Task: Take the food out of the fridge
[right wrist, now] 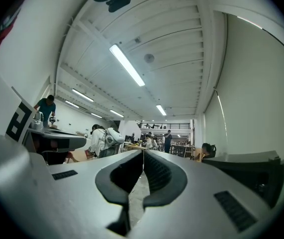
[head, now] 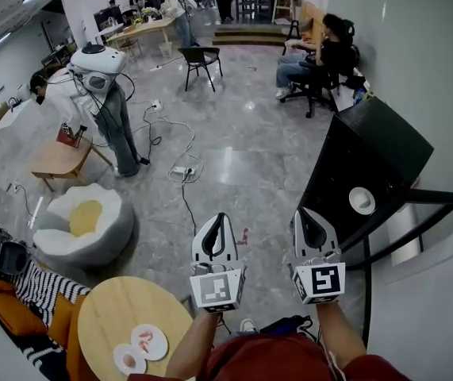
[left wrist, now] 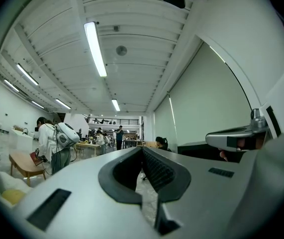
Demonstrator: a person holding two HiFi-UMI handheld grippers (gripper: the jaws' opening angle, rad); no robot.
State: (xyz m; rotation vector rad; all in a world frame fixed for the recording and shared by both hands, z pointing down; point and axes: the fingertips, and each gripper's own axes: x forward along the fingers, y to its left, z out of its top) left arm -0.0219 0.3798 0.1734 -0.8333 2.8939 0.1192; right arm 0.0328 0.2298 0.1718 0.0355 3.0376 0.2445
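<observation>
A black fridge [head: 369, 153] stands low against the right wall, seen from above, with a white round object [head: 362, 200] on its top; I see no open door and no food inside. My left gripper [head: 220, 217] and right gripper [head: 302, 212] are held side by side over the floor, left of the fridge and apart from it. In the left gripper view the left gripper [left wrist: 142, 148] has its jaws shut tip to tip with nothing between them. The right gripper [right wrist: 142, 151] is likewise shut and empty in the right gripper view.
A round wooden table [head: 111, 308] at the bottom left carries two plates [head: 150, 341] with food. An egg-shaped beanbag [head: 83, 221] lies beyond it. Cables [head: 182, 169] cross the grey floor. A standing person [head: 111, 109] is at left, a seated person [head: 317, 62] at the back right.
</observation>
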